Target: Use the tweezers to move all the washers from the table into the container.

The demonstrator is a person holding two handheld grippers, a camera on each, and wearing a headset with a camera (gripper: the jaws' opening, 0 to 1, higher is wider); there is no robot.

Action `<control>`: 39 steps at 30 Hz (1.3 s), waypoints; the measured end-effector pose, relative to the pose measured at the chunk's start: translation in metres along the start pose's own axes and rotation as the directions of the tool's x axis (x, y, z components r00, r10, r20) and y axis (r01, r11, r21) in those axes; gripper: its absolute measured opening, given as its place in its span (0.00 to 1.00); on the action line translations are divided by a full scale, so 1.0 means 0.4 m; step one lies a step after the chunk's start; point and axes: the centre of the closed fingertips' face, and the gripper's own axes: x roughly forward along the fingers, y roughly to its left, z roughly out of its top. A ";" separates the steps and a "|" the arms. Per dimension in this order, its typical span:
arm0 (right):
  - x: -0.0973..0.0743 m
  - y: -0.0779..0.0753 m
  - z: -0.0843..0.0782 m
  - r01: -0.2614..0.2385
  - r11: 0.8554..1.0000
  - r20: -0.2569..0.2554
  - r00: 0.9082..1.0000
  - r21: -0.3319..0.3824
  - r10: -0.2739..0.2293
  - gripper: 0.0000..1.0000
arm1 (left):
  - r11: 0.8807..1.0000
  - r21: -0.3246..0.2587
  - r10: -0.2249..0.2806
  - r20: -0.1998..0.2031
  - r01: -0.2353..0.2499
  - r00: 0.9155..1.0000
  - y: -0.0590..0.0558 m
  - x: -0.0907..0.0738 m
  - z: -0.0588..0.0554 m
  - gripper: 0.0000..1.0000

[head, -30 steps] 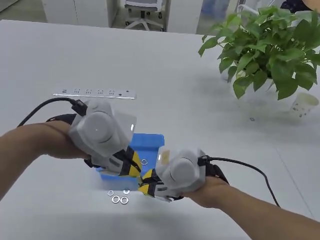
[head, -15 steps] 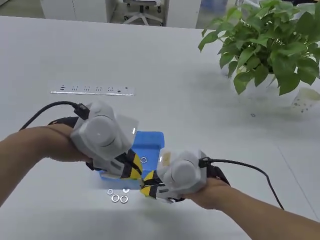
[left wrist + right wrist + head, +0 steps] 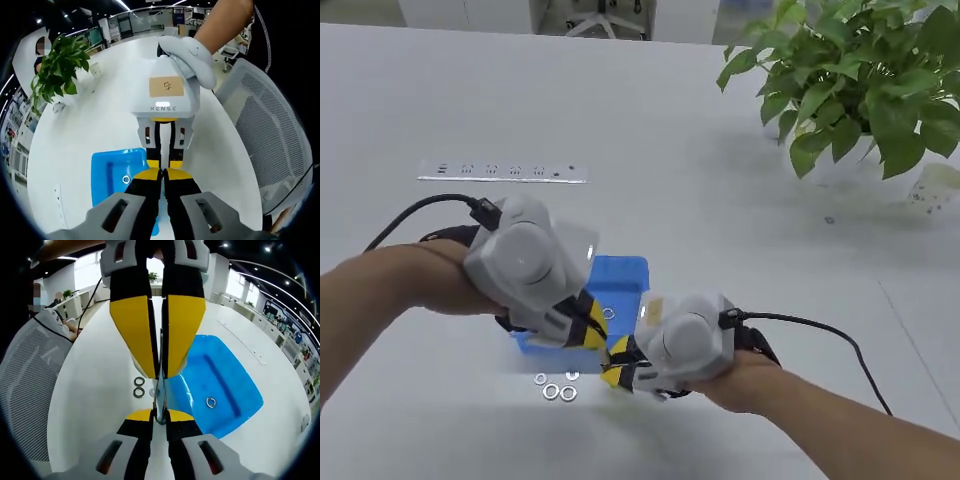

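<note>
Metal tweezers [image 3: 159,390] clamped between right fingers [image 3: 139,432], washers [image 3: 138,388] beside

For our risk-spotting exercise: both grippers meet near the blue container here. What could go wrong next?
1. The tweezers sit thinly between the left gripper and right gripper; they may slip or twist.
2. The washers lie close beneath, beside the container, and could get scattered.

Left gripper [image 3: 162,174] fingers together, facing right gripper [image 3: 164,163]; washer [image 3: 126,179] in blue container [image 3: 107,167].
</note>
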 end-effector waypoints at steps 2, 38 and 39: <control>-0.001 -0.001 -0.002 0.002 1.000 -0.001 1.000 0.002 -0.002 0.11 | 1.000 -0.001 -0.001 0.000 0.001 1.000 0.004 0.002 0.001 0.06; -0.035 0.013 0.033 0.004 0.998 0.044 0.999 0.060 -0.007 0.09 | 0.999 0.021 -0.034 -0.024 0.035 0.999 -0.012 -0.012 0.017 0.06; -0.037 0.014 0.036 0.005 0.998 0.046 0.999 0.059 -0.007 0.09 | 0.999 0.021 -0.034 -0.024 0.035 0.999 -0.013 -0.015 0.020 0.06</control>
